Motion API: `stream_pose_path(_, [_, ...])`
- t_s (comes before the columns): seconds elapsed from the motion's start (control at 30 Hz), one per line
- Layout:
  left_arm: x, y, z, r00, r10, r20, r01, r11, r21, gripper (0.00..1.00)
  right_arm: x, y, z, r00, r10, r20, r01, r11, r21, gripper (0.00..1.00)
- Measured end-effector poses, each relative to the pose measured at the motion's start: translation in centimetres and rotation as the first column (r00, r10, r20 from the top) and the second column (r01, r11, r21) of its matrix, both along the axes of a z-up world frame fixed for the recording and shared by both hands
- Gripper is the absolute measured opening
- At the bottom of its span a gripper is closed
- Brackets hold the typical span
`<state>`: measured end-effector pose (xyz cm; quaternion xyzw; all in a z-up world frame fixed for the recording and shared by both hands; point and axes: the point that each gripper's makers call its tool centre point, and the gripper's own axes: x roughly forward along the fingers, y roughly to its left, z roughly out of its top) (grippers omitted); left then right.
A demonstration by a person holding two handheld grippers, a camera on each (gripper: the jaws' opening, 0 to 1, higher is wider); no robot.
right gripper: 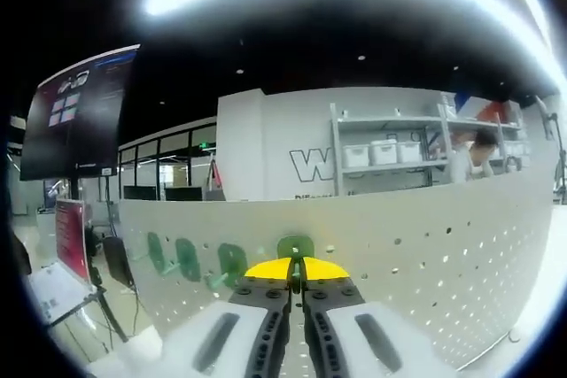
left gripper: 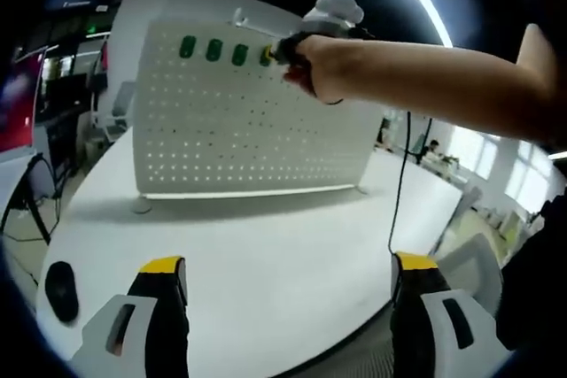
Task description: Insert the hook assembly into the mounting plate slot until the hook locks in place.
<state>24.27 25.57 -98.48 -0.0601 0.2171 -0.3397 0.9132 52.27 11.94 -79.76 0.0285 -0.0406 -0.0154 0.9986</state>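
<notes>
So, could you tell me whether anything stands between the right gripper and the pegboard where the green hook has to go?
Nothing visible does. The right gripper is shut at the pegboard's top edge with a green hook at its tips, beside three green hooks already in the row.

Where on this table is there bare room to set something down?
The widest free patch is the white table between the pegboard base and the left tongs, which stand open. The near left edge holds a dark mouse. Crowded: the pegboard's top row, where green hooks sit and the right tongs, shut on a green hook, work.
</notes>
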Motion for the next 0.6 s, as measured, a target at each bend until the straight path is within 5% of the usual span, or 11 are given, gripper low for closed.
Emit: stream_pose_path(0.6, [-0.01,-0.13,-0.27,1.000,-0.008,-0.002,0.008,1.000,0.023,0.97,0.61,0.15,-0.73,1.000,-0.019,-0.021,0.019,1.000,0.001,0.00])
